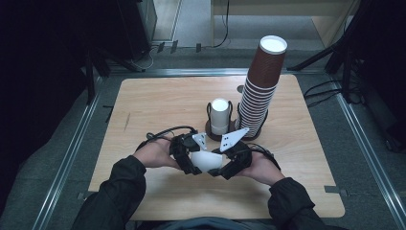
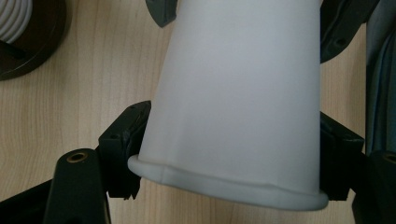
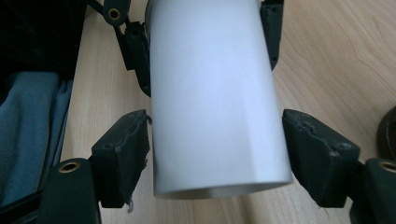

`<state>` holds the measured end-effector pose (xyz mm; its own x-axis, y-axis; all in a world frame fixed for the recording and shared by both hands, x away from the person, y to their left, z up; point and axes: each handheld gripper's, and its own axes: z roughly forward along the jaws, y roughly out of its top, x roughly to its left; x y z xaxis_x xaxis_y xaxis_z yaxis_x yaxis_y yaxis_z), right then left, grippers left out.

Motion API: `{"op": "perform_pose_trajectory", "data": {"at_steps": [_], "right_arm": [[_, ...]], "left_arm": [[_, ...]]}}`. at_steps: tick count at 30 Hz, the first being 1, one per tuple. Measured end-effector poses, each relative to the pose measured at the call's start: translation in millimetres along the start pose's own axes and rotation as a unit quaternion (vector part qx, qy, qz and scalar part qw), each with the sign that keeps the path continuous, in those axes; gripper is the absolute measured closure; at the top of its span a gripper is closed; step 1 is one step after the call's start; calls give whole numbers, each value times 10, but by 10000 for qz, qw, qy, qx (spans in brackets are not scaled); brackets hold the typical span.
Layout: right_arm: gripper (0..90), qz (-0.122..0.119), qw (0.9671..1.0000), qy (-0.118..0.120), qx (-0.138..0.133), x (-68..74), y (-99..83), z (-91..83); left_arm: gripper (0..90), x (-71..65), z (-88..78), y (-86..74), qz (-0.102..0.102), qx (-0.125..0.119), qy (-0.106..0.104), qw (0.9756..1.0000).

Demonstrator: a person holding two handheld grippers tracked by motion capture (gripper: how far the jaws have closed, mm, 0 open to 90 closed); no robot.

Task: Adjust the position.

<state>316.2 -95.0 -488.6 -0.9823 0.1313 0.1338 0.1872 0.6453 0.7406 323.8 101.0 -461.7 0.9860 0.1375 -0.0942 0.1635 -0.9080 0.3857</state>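
A white paper cup (image 1: 207,161) hangs on its side just above the wooden table (image 1: 143,110), held from both ends. My left gripper (image 1: 194,163) is shut on it near the rolled rim; in the left gripper view the cup (image 2: 238,93) has a pad tight against each side and its rim is slightly dented. From the right, my right gripper (image 1: 221,165) grips the base end. In the right gripper view the cup (image 3: 215,102) lies between the jaws, with both pads against its wall.
Behind the hands a dark holder carries a short stack of white cups (image 1: 220,116). Beside that rises a tall leaning stack of brown cups (image 1: 262,86). The holder's round base (image 2: 28,42) lies close to the held cup. Bare wood lies to the left and right.
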Motion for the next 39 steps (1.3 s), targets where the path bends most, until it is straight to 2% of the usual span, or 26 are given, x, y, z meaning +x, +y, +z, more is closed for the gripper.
{"op": "perform_pose_trajectory", "data": {"at_steps": [3, 7, 9, 12, 16, 21, 25, 28, 30, 34, 39], "right_arm": [[257, -39, 10000, -16, 74, 15, 4, 24], [331, -84, 9999, -19, 130, 27, 9, 40], [340, -175, 9998, -23, 136, 27, 10, 36], [342, -180, 9997, 15, 143, 26, 12, 29], [340, -239, 9996, 7, 124, 30, 16, 11], [341, -232, 9997, -89, 21, 1, 2, -52], [340, -190, 9997, -119, -87, -22, -9, -100], [340, -233, 9995, -148, -152, -38, -15, -121], [339, -164, 9997, -154, -136, -32, -20, -140], [339, -236, 9992, -186, -260, -51, -23, -164], [339, -167, 9992, -158, -318, -44, -28, -196]], "left_arm": [[260, -2, 4, 9, 15, 1, -3, 10000], [260, -10, 18, 21, 14, -22, -10, 10000], [259, -9, 20, 19, 33, -23, -18, 10000], [245, -11, 9, 17, 48, -34, -18, 10000], [175, -5, -21, 11, -1, -185, -96, 9998], [83, 21, -66, -32, -169, -378, 44, 9991], [60, 46, -130, -81, -253, -577, 114, 9979], [21, 61, -181, -118, -339, -779, 183, 9962], [0, 73, -211, -145, -427, -935, 258, 9944], [0, 73, -268, -199, -459, -1208, 246, 9913], [0, 72, -289, -248, -552, -1486, 127, 9873]]}}
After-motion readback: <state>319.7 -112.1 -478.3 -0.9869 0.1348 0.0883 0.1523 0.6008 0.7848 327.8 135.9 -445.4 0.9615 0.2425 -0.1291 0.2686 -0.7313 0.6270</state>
